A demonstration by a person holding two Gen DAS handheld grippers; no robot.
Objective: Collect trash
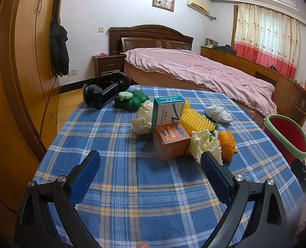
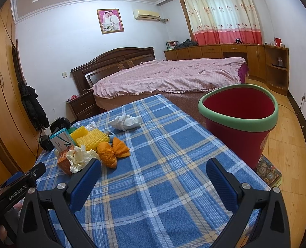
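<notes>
- Nearest the left tool (image 1: 150, 161), a crumpled pale paper wad (image 1: 204, 144) lies on the table (image 1: 132, 196), touching an orange box (image 1: 170, 142) on one side and an orange cloth bundle (image 1: 227, 145) on the other; it is the likeliest first piece of trash.
- Further back, a second paper wad (image 1: 142, 117) sits behind a teal-and-white medicine box (image 1: 167, 111), with a yellow spiky brush (image 1: 196, 119) and a white rolled cloth (image 1: 217, 112) beside them.
- Left tool: fingers wide apart, empty, short of the pile.
- Right tool (image 2: 153, 171): fingers likewise apart and empty, pointed over bare cloth between the pile and the bin.
- The red bin (image 2: 238, 119) with a green rim stands off the table's right edge, mouth open.
- Advice: approach the wad from its free front side, close only on paper so the box and bundle are not dragged along, lift clear, then carry it across to release well inside the rim.
- Judgement: soft paper may slip; grip its bulk, not a loose flap.
</notes>
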